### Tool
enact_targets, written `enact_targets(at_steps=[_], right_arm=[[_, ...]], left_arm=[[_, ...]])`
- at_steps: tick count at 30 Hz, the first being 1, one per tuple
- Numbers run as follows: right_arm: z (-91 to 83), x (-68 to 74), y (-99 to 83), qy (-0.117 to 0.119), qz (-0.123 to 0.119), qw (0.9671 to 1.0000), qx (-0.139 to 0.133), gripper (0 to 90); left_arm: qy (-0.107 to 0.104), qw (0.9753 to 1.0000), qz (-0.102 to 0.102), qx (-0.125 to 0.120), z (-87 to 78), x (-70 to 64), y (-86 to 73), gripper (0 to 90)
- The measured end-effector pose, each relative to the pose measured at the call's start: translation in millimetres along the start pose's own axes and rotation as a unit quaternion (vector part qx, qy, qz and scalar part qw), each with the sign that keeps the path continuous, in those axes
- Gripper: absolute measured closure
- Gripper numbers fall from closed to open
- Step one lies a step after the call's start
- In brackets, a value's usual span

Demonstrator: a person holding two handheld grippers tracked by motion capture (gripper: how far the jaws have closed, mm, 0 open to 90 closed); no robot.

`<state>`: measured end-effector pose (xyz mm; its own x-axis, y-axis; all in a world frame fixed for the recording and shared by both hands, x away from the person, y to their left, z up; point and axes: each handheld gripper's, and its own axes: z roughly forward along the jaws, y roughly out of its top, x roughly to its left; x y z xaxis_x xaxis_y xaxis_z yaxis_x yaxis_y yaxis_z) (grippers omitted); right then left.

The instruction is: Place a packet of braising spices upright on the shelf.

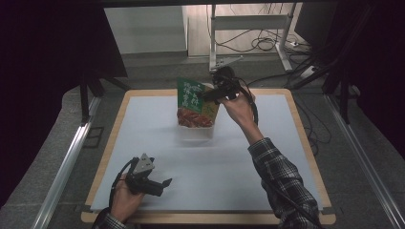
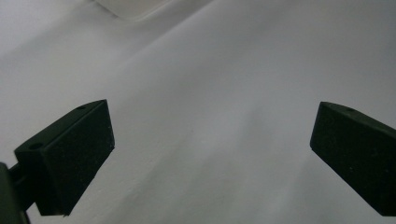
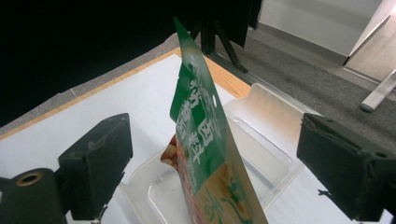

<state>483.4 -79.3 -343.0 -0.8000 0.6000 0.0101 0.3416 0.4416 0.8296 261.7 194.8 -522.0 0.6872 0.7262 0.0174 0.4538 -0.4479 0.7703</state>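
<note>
My right gripper [image 3: 215, 163], jaws spread, straddles the upright snack pouch [image 3: 205, 140] standing, seemingly, in the clear tray [image 3: 271, 116]; unsupported, it may topple. My left gripper [image 2: 210, 158] idles spread.

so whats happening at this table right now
A person works at a white-covered table with a gripper in each hand. The right gripper is at the far side, its jaws open on either side of a green and red snack pouch, which stands in a clear plastic container. The left gripper is open and idle above the mat near the front edge.
</note>
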Motion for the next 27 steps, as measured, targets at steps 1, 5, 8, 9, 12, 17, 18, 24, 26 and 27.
enact_targets(at_steps=[1, 5, 8, 9, 12, 17, 18, 24, 26, 27], right_arm=[[-1.1, 0.3, -0.3, 0.001, -0.001, 1.0000, 0.000, 9.9], [-6.1, 1.8, -2.0, 0.001, -0.010, 0.9999, -0.002, 8.2], [-8.6, 2.5, -3.5, 0.000, -0.015, 0.9999, -0.003, 6.4], [-9.9, 2.5, -4.3, 0.000, -0.015, 0.9999, -0.004, 5.8], [-12.4, 2.2, -6.4, -0.001, -0.015, 0.9999, -0.006, 4.7], [-14.3, 0.9, -10.5, 0.008, -0.024, 0.9997, -0.003, 0.0], [-14.6, 1.1, -11.3, 0.006, -0.027, 0.9996, -0.002, 0.0], [-17.0, 3.9, -17.3, -0.002, -0.031, 0.9995, 0.008, 0.0], [-18.1, 5.2, -19.7, -0.003, -0.031, 0.9995, 0.009, 0.0], [-19.0, 5.9, -21.1, -0.004, -0.027, 0.9996, 0.010, 0.0]], left_arm=[[0.000, 1.0000, 0.000, 0.000, 0.1, -0.1, 0.0, 0.0], [0.000, 1.0000, 0.001, 0.001, 0.3, -0.1, 0.0, 0.0], [-0.001, 1.0000, 0.001, 0.002, 0.4, -0.2, 0.1, 0.0], [-0.001, 1.0000, 0.001, 0.002, 0.5, -0.2, 0.0, 0.0], [-0.001, 1.0000, 0.001, 0.002, 0.5, -0.2, 0.0, 0.0], [-0.002, 1.0000, 0.001, 0.003, 0.8, -0.1, -0.1, 0.0], [-0.002, 1.0000, 0.001, 0.004, 0.9, -0.1, -0.1, 0.0], [-0.001, 1.0000, 0.000, 0.003, 0.9, -0.1, -0.2, 0.0], [-0.001, 1.0000, 0.000, 0.003, 0.8, -0.1, -0.2, 0.0], [-0.001, 1.0000, 0.000, 0.003, 0.7, -0.1, -0.2, 0.0]])
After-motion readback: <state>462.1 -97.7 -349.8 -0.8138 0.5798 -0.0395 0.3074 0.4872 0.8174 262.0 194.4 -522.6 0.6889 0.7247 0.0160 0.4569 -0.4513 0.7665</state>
